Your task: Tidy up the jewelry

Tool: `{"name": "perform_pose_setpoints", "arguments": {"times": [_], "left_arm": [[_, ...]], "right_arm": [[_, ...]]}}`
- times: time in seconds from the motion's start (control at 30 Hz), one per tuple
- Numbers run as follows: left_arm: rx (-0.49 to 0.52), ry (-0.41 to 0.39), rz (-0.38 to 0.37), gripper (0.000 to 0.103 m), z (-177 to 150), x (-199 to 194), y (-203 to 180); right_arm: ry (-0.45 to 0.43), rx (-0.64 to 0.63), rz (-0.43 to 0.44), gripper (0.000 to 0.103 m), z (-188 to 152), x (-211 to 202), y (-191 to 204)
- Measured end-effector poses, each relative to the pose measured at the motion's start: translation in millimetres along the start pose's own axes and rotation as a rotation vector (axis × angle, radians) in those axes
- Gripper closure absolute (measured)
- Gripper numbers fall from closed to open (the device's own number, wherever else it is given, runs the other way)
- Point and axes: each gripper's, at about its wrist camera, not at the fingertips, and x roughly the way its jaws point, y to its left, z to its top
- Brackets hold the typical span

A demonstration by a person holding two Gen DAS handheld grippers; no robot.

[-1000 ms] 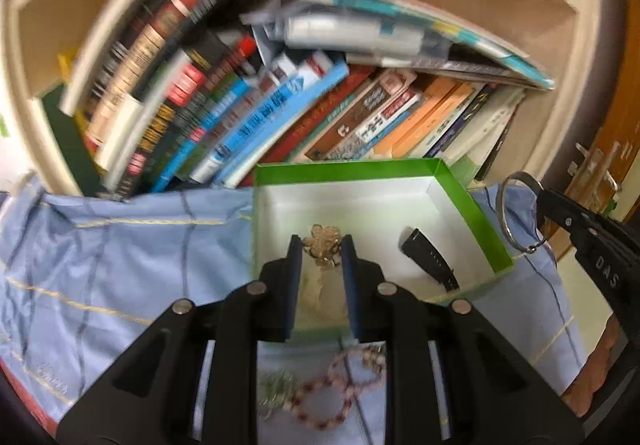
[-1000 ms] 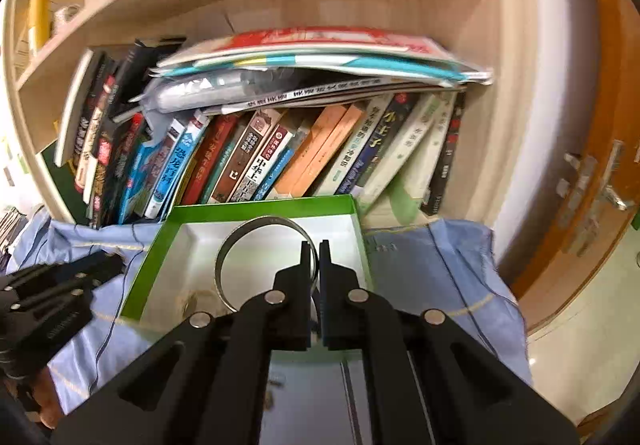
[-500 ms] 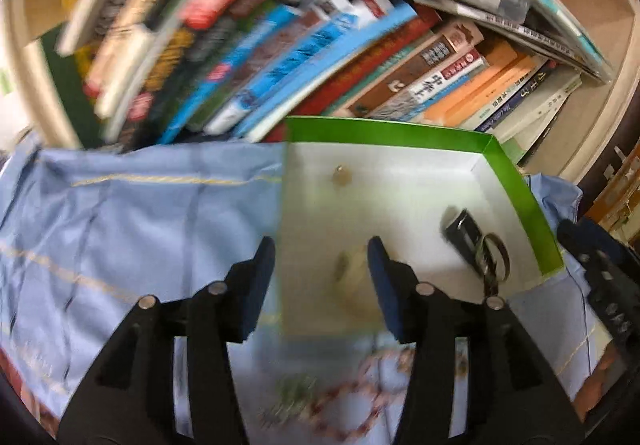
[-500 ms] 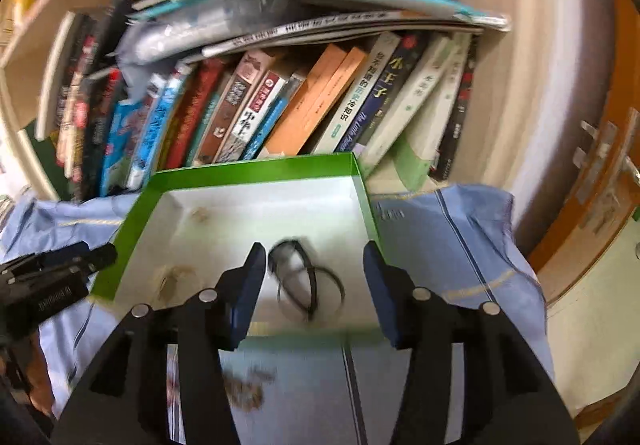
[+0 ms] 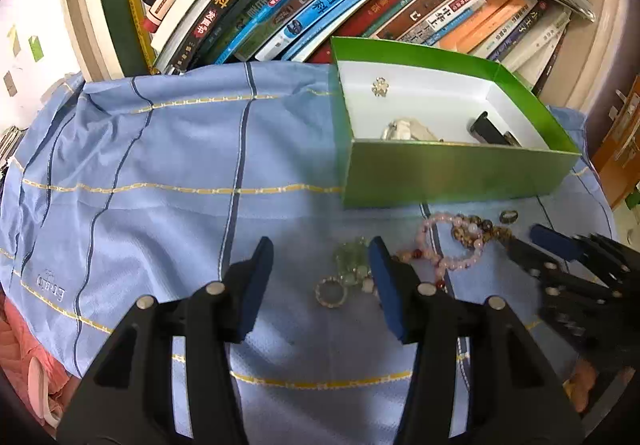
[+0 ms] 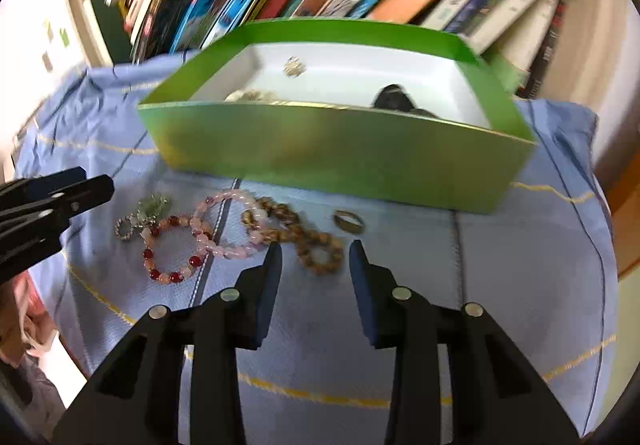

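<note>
Both grippers hover with jaws spread and nothing in them, above loose jewelry on a blue cloth.

In the lower centre of its view, the left gripper (image 5: 322, 265) gapes over a small chain ring (image 5: 330, 292); the right gripper (image 6: 316, 265) stands wide just before the brown bead bracelet (image 6: 308, 241). The pink bracelet (image 6: 224, 223), red-bead bracelet (image 6: 172, 249) and ring (image 6: 349, 221) lie in front of the green box (image 6: 332, 157), mid-frame, which holds a brooch (image 6: 295, 66).

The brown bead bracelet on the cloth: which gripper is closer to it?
Right. The right gripper hovers open just short of the brown bead bracelet; the left gripper is open farther left, by the green beads.
</note>
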Motion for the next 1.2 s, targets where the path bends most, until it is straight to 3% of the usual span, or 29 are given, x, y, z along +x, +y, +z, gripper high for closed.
{"name": "perform_pose_setpoints", "arguments": {"times": [0.07,0.13,0.17,0.33,0.57,0.77,0.83,0.97,1.07,1.1,1.2], "left_arm": [[-0.004,0.011,-0.008,0.053,-2.7,2.7,2.0],[-0.007,0.027,-0.01,0.053,-6.5,6.6,3.4],[-0.007,0.034,-0.012,0.053,-8.5,8.2,2.1],[0.011,0.074,-0.03,0.052,-18.6,15.9,-1.9],[0.067,0.089,-0.075,0.052,-29.0,14.7,-13.0],[0.071,0.109,-0.094,0.053,-23.1,26.8,-21.1],[0.057,0.115,-0.092,0.062,-17.4,32.7,-21.0],[0.038,0.125,-0.09,0.069,-9.0,41.3,-19.6],[0.035,0.119,-0.108,0.08,-6.1,42.5,-19.5],[0.035,0.115,-0.121,0.088,-4.9,43.5,-20.0],[0.032,0.11,-0.125,0.091,-3.4,43.5,-20.8]], "right_arm": [[0.015,-0.02,-0.011,0.076,1.9,9.6,6.4],[0.03,-0.035,-0.021,0.094,4.3,16.4,10.5],[0.033,-0.029,-0.015,0.095,6.1,17.8,9.3],[0.037,-0.02,-0.008,0.095,-0.8,9.1,0.5],[-0.008,0.038,-0.044,0.095,-38.4,-44.2,-31.9],[0.015,0.114,-0.051,0.087,-46.2,-39.0,-52.4],[0.014,0.11,-0.04,0.086,-46.1,-38.1,-50.2],[0.014,0.104,-0.025,0.079,-47.1,-37.8,-47.7],[0.022,0.11,-0.022,0.079,-48.6,-34.5,-49.2],[0.025,0.11,-0.023,0.079,-48.7,-33.4,-49.7],[0.027,0.118,-0.022,0.079,-49.4,-32.2,-51.1]]}}
